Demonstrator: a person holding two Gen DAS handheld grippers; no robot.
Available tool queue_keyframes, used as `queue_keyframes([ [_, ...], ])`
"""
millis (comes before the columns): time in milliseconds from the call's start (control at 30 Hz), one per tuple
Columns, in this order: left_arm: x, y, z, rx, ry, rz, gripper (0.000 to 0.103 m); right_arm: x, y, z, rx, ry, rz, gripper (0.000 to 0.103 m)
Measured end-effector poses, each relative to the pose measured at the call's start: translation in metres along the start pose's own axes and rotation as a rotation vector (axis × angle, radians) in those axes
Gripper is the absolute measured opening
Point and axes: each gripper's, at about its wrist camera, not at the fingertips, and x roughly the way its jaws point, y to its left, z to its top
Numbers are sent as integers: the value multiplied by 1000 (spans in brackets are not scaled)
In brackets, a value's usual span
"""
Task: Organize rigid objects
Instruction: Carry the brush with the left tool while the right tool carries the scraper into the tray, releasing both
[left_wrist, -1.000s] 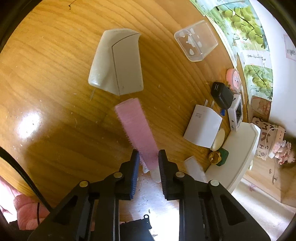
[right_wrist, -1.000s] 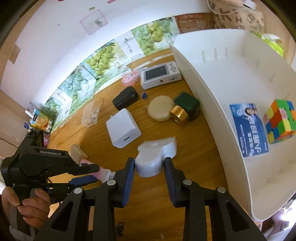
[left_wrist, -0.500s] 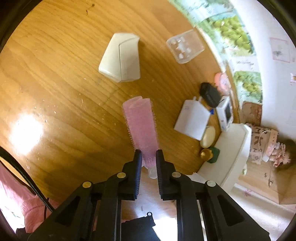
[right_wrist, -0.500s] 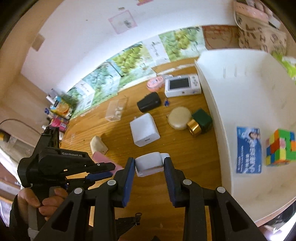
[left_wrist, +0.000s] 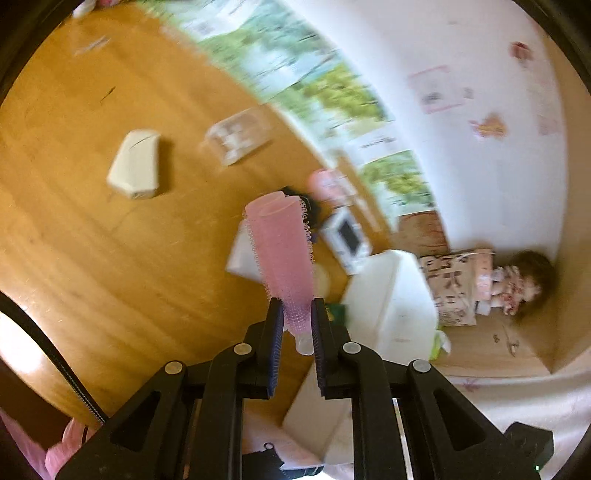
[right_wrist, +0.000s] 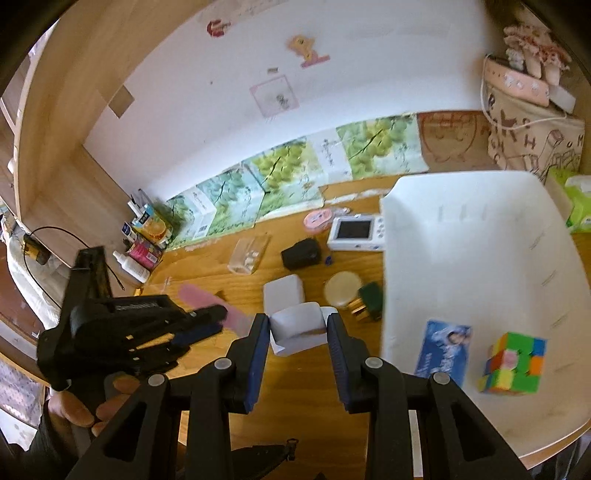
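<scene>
My left gripper (left_wrist: 297, 321) is shut on the near end of a pink hair roller (left_wrist: 282, 251), which sticks out forward above the wooden desk (left_wrist: 92, 258). In the right wrist view the same left gripper (right_wrist: 218, 319) shows at the left, held by a person's hand (right_wrist: 74, 410), with the pink roller (right_wrist: 199, 297) in it. My right gripper (right_wrist: 297, 334) is shut on a small white box (right_wrist: 297, 326), lifted above the desk. A large white bin (right_wrist: 461, 258) at the right holds a colour cube (right_wrist: 513, 363) and a blue card (right_wrist: 445, 352).
On the desk lie a white charger (right_wrist: 283, 295), a black case (right_wrist: 301, 253), a white screen device (right_wrist: 356, 232), a round compact (right_wrist: 341, 290), a green and gold box (right_wrist: 367, 301), a clear box (right_wrist: 247, 254) and a beige piece (left_wrist: 135, 168). Bottles (right_wrist: 142, 240) stand at the back left.
Both grippers have risen from the desk with their loads and tilted up, so more wall shows. The left jaws have tightened on the roller. The desk things look smaller.
</scene>
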Motion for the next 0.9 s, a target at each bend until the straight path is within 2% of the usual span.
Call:
queue_keyframes([
  [233,-2,-36,-20,90,-101,-140,16,-21,-26,5,-40,-34,-18,32],
  [400,5,-62,-35,169,-117,-181,16,-37,-47,6,-72,-64,-44,32],
  [700,20,-116,-68,379,-119,-202,16,-61,-85,5,-100,-121,-115,32],
  [900,34,-144,-88,512,-92,-199,16,-69,-106,5,-99,-135,-162,32],
])
